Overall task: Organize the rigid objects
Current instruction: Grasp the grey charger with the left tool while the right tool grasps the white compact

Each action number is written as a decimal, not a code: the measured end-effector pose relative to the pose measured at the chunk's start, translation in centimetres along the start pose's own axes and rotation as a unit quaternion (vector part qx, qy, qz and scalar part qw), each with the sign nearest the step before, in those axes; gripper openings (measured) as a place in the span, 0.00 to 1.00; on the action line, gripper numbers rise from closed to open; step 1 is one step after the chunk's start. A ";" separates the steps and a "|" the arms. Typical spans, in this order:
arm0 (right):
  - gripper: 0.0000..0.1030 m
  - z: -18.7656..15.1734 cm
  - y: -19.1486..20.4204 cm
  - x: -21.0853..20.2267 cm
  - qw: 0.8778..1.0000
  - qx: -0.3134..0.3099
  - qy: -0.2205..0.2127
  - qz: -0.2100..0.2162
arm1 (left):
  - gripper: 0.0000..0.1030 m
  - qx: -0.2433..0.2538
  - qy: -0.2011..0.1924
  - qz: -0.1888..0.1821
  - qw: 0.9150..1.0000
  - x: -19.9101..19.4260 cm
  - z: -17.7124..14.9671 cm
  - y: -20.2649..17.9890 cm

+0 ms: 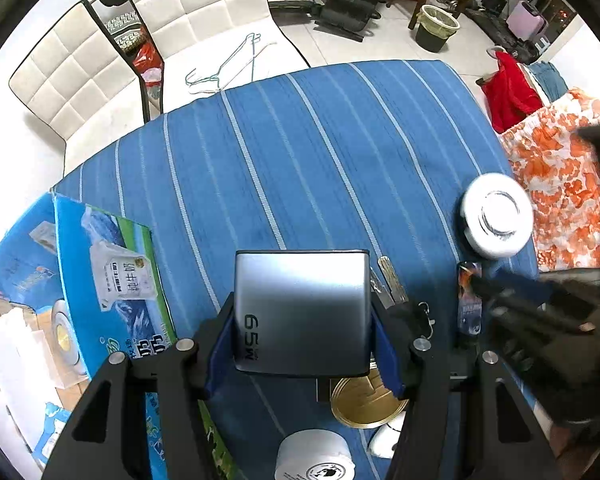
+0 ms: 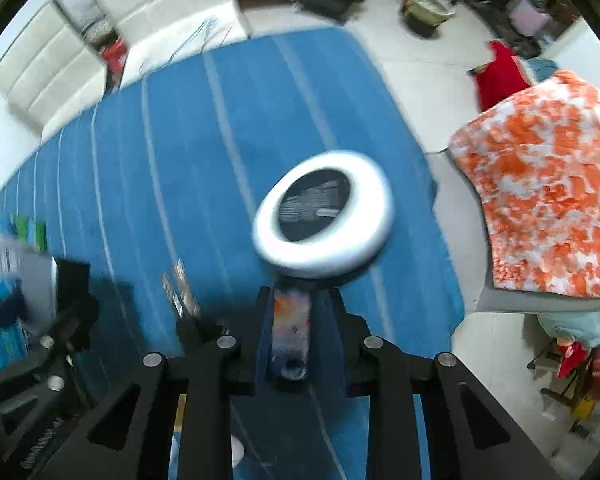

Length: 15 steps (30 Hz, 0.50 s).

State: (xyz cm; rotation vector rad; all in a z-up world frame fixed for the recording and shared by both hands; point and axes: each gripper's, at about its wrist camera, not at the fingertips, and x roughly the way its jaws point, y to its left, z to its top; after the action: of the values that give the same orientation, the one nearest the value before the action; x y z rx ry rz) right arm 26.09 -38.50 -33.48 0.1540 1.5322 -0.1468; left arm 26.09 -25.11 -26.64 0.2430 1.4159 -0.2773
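Observation:
My left gripper point(image 1: 302, 320) is shut on a grey metal charger block point(image 1: 302, 304) marked 65W, its blue pads point(image 1: 220, 352) pressing both sides, above the blue striped tablecloth point(image 1: 300, 152). My right gripper point(image 2: 292, 332) is shut on a slim lighter-like stick point(image 2: 292, 326) printed in orange and blue. That stick point(image 1: 469, 308) also shows in the left wrist view, to the right of the charger. A white round disc with a black centre point(image 2: 324, 216) lies just beyond the right gripper. Both views are partly blurred.
A milk carton box point(image 1: 112, 276) stands open at the table's left edge. Keys point(image 1: 392, 284), a gold lid point(image 1: 360, 404) and a white roll point(image 1: 316, 456) lie near the charger. White chairs point(image 1: 204, 12) stand behind the table and an orange patterned cloth point(image 2: 548, 184) is to its right.

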 end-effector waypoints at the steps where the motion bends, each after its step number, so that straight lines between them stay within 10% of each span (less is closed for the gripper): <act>1: 0.28 -0.3 -0.2 0.9 1.000 0.006 0.014 0.015 | 0.55 0.000 0.001 0.000 1.000 0.7 0.4 0.8; 7: 0.48 -2.6 -4.1 -0.2 0.989 0.102 -0.009 0.107 | 0.55 -0.023 0.008 -0.031 0.999 1.2 1.1 1.1; 15: 0.74 1.3 -4.9 0.1 0.993 0.107 -0.030 0.034 | 0.55 -0.031 0.011 -0.039 0.999 1.9 3.0 0.7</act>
State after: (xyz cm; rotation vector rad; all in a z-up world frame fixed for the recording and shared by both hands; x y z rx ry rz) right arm 26.44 -43.60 -33.53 0.3689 1.4471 -0.2586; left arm 29.34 -25.55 -28.15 0.1406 1.4547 -0.2947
